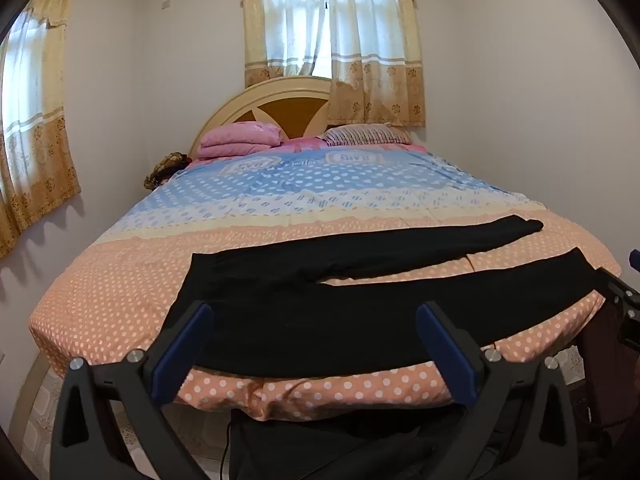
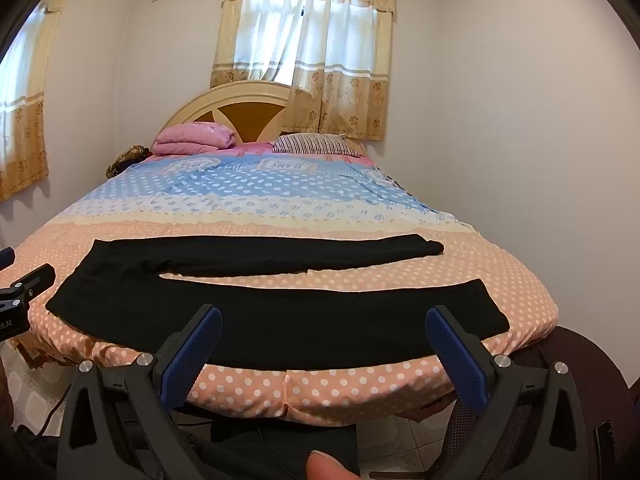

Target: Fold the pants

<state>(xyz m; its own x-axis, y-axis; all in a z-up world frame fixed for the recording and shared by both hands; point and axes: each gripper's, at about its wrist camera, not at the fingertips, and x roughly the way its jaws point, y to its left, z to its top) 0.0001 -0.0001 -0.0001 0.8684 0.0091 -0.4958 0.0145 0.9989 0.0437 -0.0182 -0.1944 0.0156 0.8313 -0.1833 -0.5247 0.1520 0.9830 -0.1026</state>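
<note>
Black pants (image 1: 304, 312) lie flat across the foot of the bed, waist to the left, two legs spread apart to the right. They also show in the right wrist view (image 2: 280, 324). My left gripper (image 1: 316, 320) is open and empty, held off the bed's front edge, facing the waist and thigh part. My right gripper (image 2: 324, 324) is open and empty, facing the near leg. The right gripper's tip shows at the right edge of the left wrist view (image 1: 620, 300); the left gripper's tip shows at the left edge of the right wrist view (image 2: 24, 284).
The bed (image 1: 120, 280) has a polka-dot cover, peach near me and blue farther back. Folded pink blankets (image 1: 236, 140) and a striped pillow (image 1: 364, 136) lie by the headboard. Walls close in on both sides. A dark mesh chair (image 2: 560, 364) stands at the right.
</note>
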